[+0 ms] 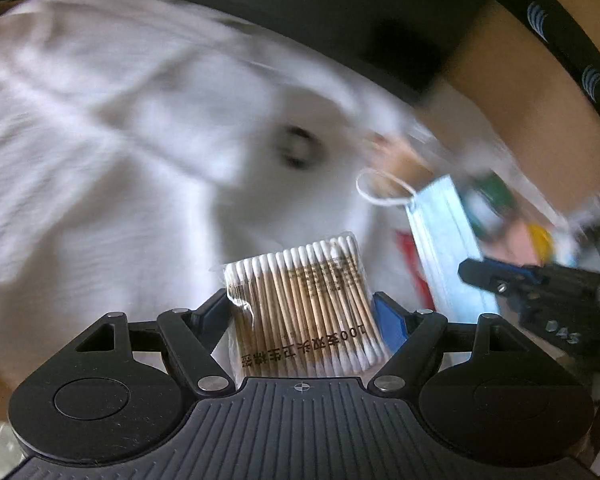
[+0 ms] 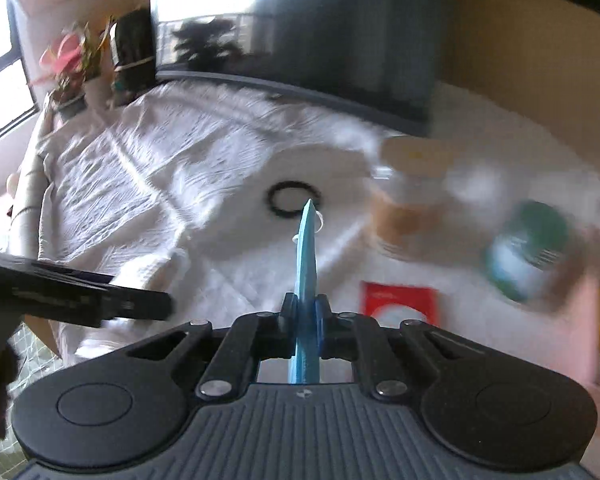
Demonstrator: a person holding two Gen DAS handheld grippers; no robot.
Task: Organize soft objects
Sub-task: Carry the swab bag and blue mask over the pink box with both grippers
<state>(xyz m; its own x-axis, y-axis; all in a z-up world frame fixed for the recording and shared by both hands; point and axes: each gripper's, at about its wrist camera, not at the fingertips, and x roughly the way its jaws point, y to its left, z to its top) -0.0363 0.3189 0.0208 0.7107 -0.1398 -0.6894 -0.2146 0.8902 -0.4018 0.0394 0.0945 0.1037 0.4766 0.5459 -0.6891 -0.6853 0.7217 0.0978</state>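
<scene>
Cotton swab packet [image 1: 304, 304] gripped by left gripper [image 1: 304, 308], right gripper [image 2: 305, 314] clamped on blue face mask [image 2: 306, 256], above white cloth [image 2: 160, 168], black ring [image 2: 294, 198] just beyond mask.

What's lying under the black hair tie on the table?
The black hair tie rests on the white cloth, which shows through its middle. The cloth covers whatever surface lies beneath, so that can't be seen. The blue face mask hides the tie's near edge.
</scene>
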